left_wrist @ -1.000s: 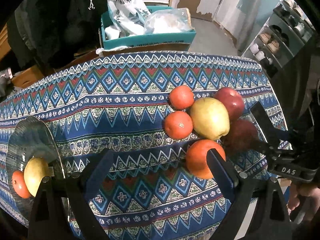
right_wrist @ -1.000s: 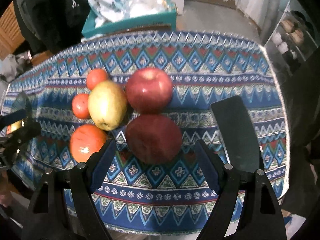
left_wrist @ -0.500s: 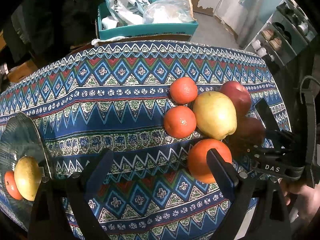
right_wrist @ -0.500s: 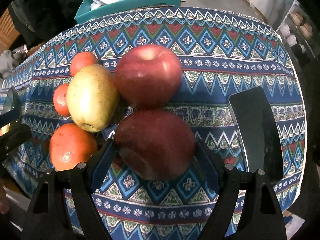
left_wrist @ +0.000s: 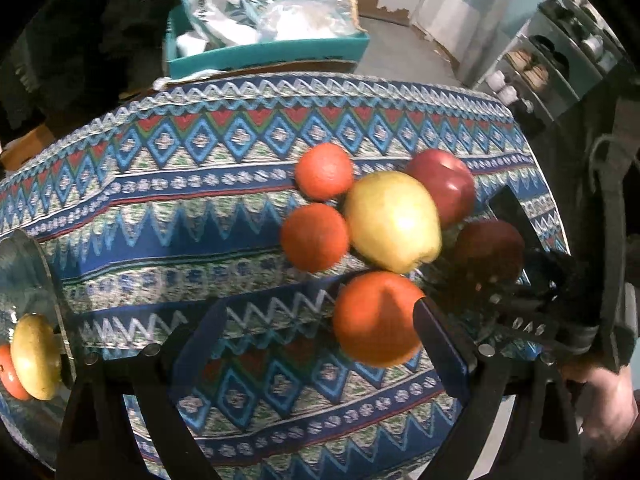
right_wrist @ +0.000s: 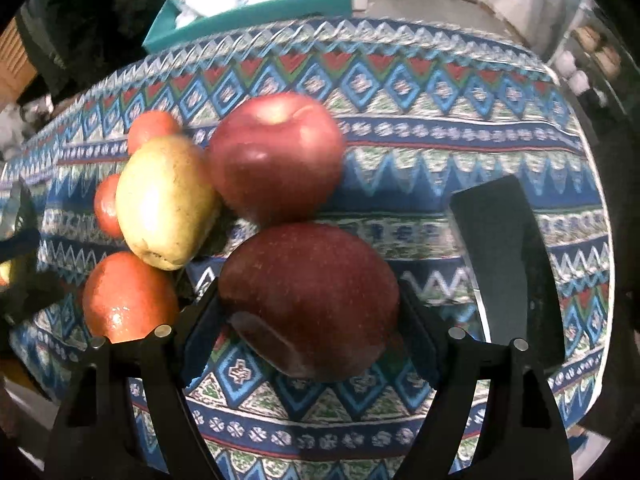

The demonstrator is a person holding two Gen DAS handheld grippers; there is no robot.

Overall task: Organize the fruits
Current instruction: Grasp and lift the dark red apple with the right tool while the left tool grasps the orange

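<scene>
The dark red apple rests on the worktop. The right tongs bracket its widest part, apparently in contact. Firm, smooth skin: grip the flanks. The left tongs are spread beside the large orange.

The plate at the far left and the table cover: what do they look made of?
The plate: apparently clear glass; the pattern shows through it and its rim glints. It holds a yellow fruit and an orange one. The table cover: seemingly woven fabric, matte, printed with zigzag and diamond bands, draping over the edge.
</scene>
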